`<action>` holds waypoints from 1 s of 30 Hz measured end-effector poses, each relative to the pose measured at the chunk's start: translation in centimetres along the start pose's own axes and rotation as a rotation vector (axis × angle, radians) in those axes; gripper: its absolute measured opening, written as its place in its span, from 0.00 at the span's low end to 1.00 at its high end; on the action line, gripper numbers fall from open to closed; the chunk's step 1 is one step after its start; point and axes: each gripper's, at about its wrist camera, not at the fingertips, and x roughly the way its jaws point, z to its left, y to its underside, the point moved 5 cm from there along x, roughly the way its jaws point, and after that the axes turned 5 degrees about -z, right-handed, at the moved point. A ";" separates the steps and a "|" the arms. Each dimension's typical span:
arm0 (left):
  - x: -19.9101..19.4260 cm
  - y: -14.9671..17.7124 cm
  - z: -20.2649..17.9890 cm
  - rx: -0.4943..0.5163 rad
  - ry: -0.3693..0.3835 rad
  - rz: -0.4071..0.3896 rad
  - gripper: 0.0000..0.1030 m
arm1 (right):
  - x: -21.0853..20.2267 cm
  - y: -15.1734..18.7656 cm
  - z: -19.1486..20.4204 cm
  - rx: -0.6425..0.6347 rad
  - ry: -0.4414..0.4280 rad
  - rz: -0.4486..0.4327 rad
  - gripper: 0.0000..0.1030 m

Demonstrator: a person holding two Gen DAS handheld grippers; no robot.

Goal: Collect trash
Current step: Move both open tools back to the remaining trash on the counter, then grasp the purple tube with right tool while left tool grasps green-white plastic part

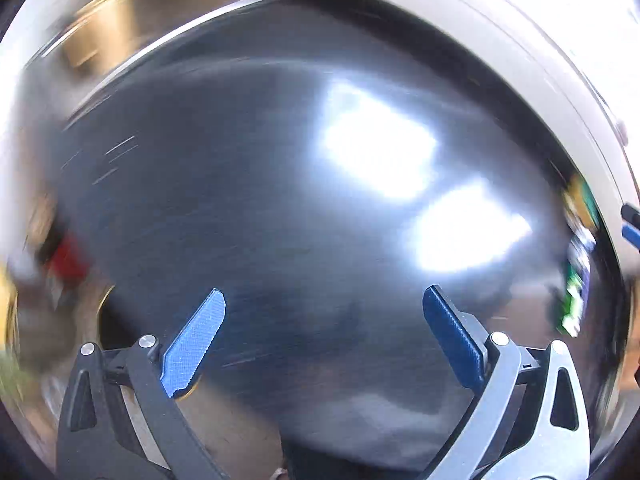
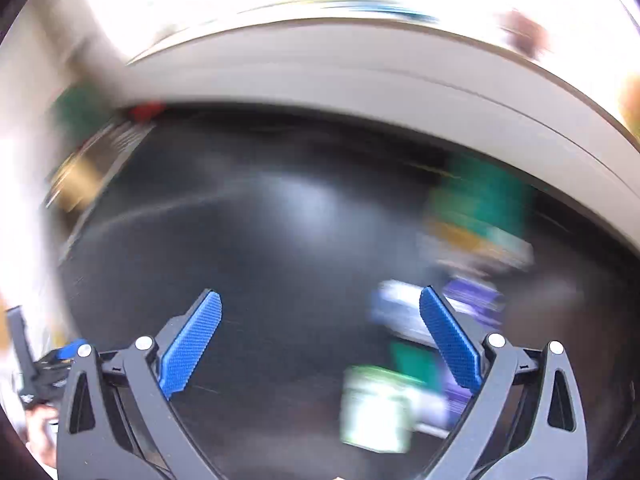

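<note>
Hovering over dark worktop point(image 1: 248, 208), both tongs point(image 1: 324, 336) point(image 2: 320, 336) spread, empty; blurred wrappers point(image 2: 476, 216) lower right remain uncollected.

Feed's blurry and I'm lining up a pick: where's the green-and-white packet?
Right wrist view, lower right: the green-and-white packet lies on the dark tabletop, beside the purple wrappers.

Left tongs point(image 1: 324, 306), right tongs point(image 2: 320, 306), 2 blue ribbed pads each (silver screws), black linkages
</note>
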 end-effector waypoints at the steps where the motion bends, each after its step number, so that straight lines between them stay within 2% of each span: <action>1: 0.3 -0.4 -2.2 0.051 0.019 0.009 0.94 | -0.7 0.9 -3.7 0.049 0.050 -0.006 0.93; 3: 1.5 -0.7 -8.3 0.194 0.066 0.038 0.94 | -2.6 3.3 -10.4 0.174 0.119 -0.004 0.93; 6: 3.1 0.5 -17.1 0.355 0.157 0.090 0.94 | -4.6 6.9 -16.2 0.283 0.177 0.007 0.93; 9: 4.2 2.7 -24.2 0.480 0.218 0.130 0.94 | -5.7 10.4 -18.9 0.345 0.207 0.015 0.93; 13: 5.8 4.8 -30.7 0.601 0.222 0.158 0.94 | -5.7 13.0 -20.0 0.430 0.169 0.029 0.93; 17: 7.9 5.6 -31.6 0.641 0.171 0.193 0.94 | -5.0 13.3 -19.1 0.410 0.137 0.047 0.93; 24: 9.4 4.5 -29.3 0.589 0.085 0.222 0.94 | -1.6 10.8 -17.9 0.317 0.123 0.079 0.93; 30: 9.4 4.0 -27.9 0.581 0.062 0.233 0.94 | 2.9 8.6 -15.1 0.219 0.100 0.137 0.93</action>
